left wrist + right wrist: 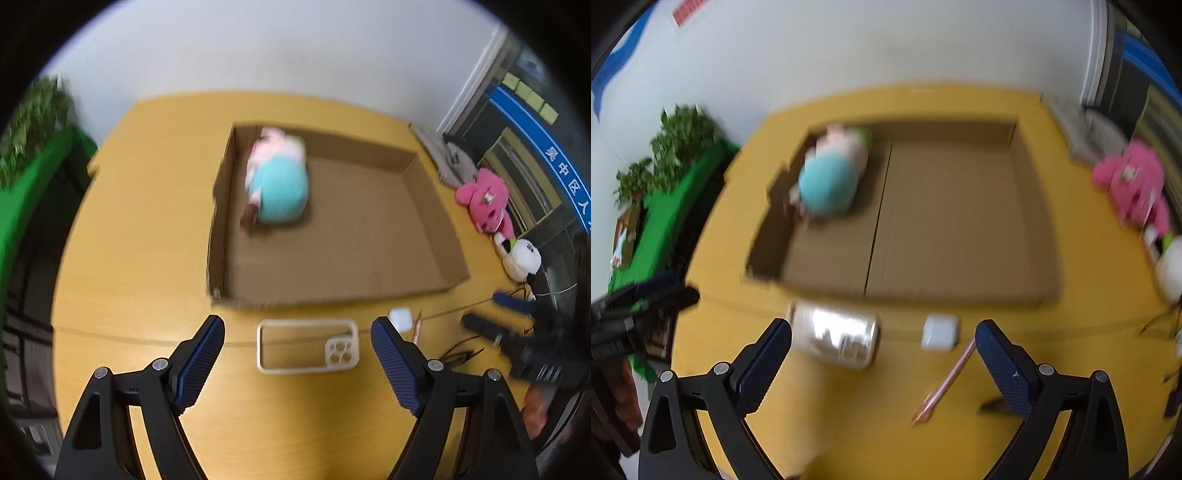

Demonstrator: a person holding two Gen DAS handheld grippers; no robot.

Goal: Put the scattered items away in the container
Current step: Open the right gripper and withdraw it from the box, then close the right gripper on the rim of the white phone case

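Note:
An open cardboard box (428, 225) (1045, 206) lies on the yellow table with a teal and pink plush toy (279, 184) (831, 177) in its far left corner. A clear phone case (308, 346) (836, 338) lies on the table in front of the box. A small white case (400, 319) (939, 331) and a pink pen (943, 384) lie to its right. My left gripper (297, 341) is open above the phone case. My right gripper (882, 349) is open above the table, between the phone case and the pen.
A pink plush (485, 199) (1132, 182) and a white plush (522, 258) (1171, 269) lie at the table's right edge, with grey cloth (452, 162) behind. Black cables (461, 354) lie at right. A green bench with plants (676, 173) stands at left.

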